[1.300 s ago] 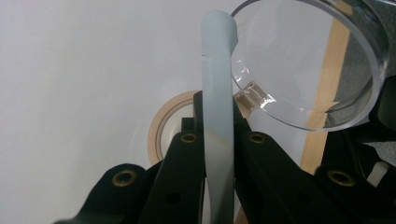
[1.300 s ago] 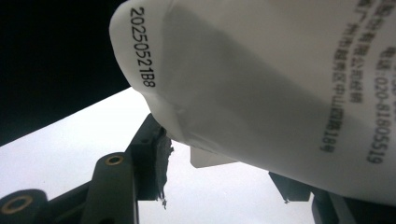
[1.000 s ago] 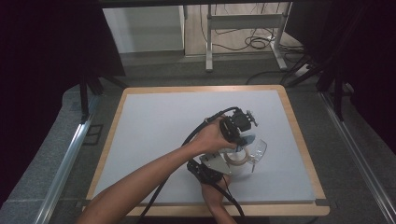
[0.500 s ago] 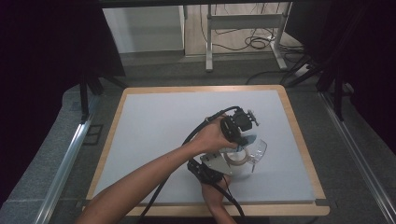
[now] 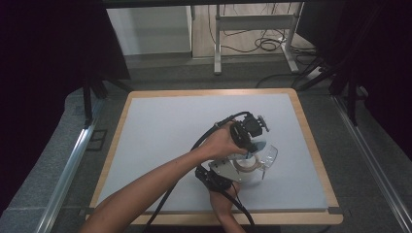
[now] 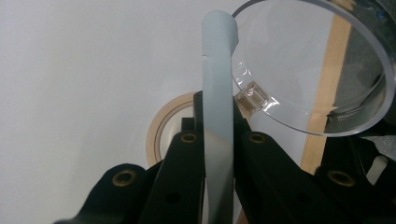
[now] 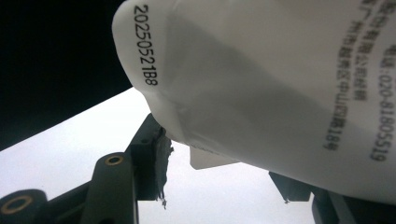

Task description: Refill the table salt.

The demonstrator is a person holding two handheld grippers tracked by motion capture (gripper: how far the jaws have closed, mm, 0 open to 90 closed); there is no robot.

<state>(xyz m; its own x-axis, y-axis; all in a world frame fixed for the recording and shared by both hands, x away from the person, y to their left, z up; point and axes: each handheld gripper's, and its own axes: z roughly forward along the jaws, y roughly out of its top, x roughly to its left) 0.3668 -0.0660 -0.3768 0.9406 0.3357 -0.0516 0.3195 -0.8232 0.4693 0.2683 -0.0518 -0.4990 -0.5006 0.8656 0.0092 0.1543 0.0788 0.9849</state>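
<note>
Pale-blue flat strip (image 6: 217,98), one of it, sits clamped between the two black jaws of the left gripper (image 6: 218,140); jaws closed down to the strip's thickness, strip rising past the fingertips and ending just beside the rim of one clear plastic container (image 6: 317,65). One tan tape ring (image 6: 161,135) lies flat on the white mat behind the left jaw, partly hidden by it. A small clear tab on the container's wall sits just right of the strip, near the right jaw tip.

From the high view: two grippers, two hands. Left gripper (image 5: 250,145) is held over the container (image 5: 265,158), left hand (image 5: 221,142) wrapped around its body, one black cable looping back from it. Right gripper (image 5: 228,172) lies low, just beside the container's near side, right hand (image 5: 224,201) behind it.

Right gripper view: one white printed bag or pouch (image 7: 280,79) hangs over the jaws, printed code "20250521B8" readable. Its lower edge drops between the two fingers; left finger (image 7: 152,154) touches it, pad torn. Right finger mostly hidden, so cannot tell if the grip is closed on it.

White mat on one wood-edged table (image 5: 303,127).
</note>
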